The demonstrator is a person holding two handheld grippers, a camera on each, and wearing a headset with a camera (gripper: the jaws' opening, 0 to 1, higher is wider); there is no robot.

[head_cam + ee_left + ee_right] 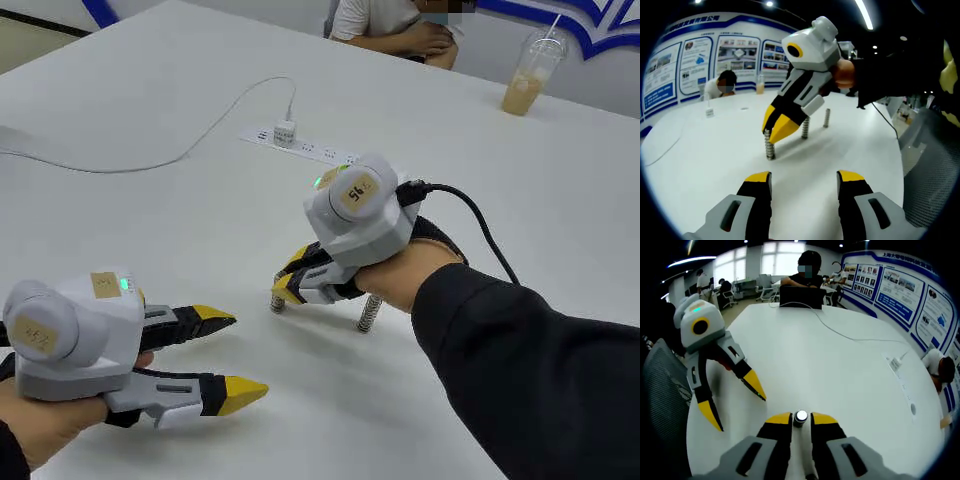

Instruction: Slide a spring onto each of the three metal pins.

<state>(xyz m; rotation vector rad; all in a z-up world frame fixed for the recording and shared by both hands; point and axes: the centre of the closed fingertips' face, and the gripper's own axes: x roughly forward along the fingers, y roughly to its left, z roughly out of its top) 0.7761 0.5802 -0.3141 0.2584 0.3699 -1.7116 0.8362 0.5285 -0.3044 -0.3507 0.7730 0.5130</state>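
Observation:
Three upright metal pins stand on the white table (150,230), each wrapped in a spring. The left gripper view shows them all: the near spring (770,148), the middle spring (804,128) and the far spring (826,118). My right gripper (285,285) (774,131) comes down on the near spring (277,302), and its yellow tips close on the round top (800,416). Another spring (369,313) stands just right of that hand. My left gripper (232,352) (804,177) is held open and empty, low at the left, well short of the pins.
A white power strip (300,145) with a plugged-in charger (285,131) and its cable lies beyond the pins. An iced drink cup (530,75) stands at the far right. A person (395,25) sits at the table's far end.

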